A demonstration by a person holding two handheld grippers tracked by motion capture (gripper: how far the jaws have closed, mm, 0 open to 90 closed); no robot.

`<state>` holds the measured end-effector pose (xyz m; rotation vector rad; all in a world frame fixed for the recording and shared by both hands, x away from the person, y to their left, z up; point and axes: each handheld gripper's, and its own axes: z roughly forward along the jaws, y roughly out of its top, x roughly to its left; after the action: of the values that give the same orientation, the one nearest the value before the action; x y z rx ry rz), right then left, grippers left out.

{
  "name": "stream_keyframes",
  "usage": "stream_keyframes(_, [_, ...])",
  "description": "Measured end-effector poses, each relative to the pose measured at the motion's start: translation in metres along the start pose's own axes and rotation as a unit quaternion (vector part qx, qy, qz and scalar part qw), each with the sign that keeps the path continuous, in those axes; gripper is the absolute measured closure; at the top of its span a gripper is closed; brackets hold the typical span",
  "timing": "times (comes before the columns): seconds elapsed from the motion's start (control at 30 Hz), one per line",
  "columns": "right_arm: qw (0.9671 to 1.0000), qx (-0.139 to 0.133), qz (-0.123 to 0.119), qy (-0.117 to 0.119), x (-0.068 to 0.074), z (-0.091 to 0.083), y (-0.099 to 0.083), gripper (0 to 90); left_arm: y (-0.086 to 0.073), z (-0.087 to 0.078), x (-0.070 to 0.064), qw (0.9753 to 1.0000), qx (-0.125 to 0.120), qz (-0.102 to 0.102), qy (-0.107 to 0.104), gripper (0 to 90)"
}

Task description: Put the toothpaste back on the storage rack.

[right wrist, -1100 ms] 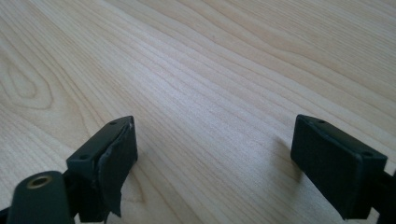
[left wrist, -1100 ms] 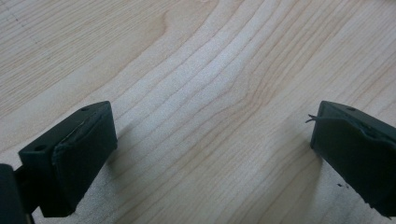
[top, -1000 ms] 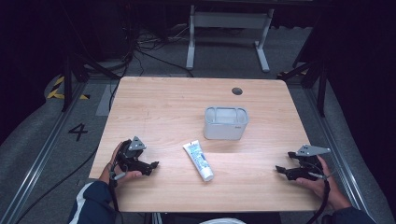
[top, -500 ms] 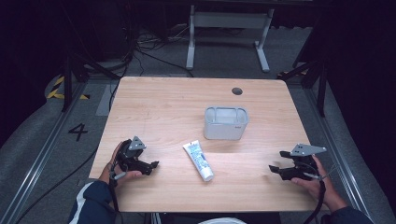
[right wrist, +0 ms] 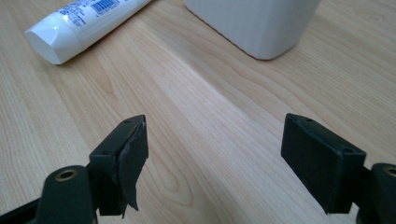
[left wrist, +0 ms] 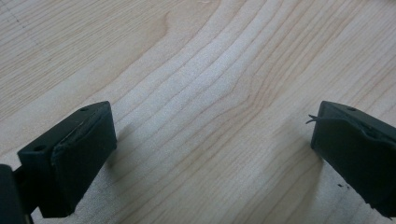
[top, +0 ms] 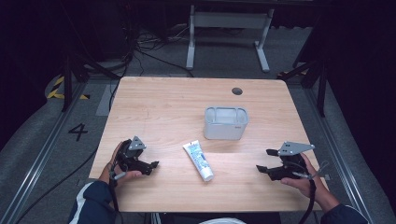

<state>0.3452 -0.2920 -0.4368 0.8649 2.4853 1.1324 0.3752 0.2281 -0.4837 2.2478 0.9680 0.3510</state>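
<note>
Both grippers idle, jaws spread, nothing held.
Left gripper (top: pixel 148 165) near tabletop's (top: pixel 163 102) front-left corner, right gripper (top: pixel 266 161) front-right; toothpaste tube (top: pixel 198 160) lies mid-front, white container (top: pixel 226 123) just behind it.

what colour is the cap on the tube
White, the same as the tube; the cap shows best in the right gripper view.

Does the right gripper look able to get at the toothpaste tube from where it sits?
Probably yes: the right gripper has its jaws open, and bare table lies between it and the toothpaste tube.
</note>
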Motion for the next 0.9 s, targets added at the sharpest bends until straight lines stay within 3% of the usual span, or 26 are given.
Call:
stream_keyframes(0.23, [0.9992, 0.02, -0.03, 0.019, 0.019, 0.02, 0.027, 24.1, 0.0, 0.0, 0.0, 1.0, 0.0, 0.0, 0.001, 0.5])
stream_keyframes(0.47, [0.9982, 0.015, -0.044, 0.039, 0.033, 0.034, 0.054, 24.6, 0.0, 0.0, 0.0, 1.0, 0.001, 0.0, 0.001, 0.5])
stream_keyframes(0.53, [0.9971, 0.019, -0.058, 0.045, 0.041, 0.042, 0.064, 25.0, 0.0, 0.0, 0.0, 1.0, 0.0, 0.0, 0.001, 0.5])
stream_keyframes(0.77, [0.9948, 0.026, -0.082, 0.056, 0.059, 0.062, 0.084, 25.6, 0.0, 0.0, 0.0, 1.0, 0.001, 0.0, 0.002, 0.5])
stream_keyframes(0.9, [0.9943, 0.03, -0.083, 0.06, 0.065, 0.071, 0.093, 25.6, 0.0, 0.0, 0.0, 1.0, 0.001, -0.001, 0.002, 0.5])
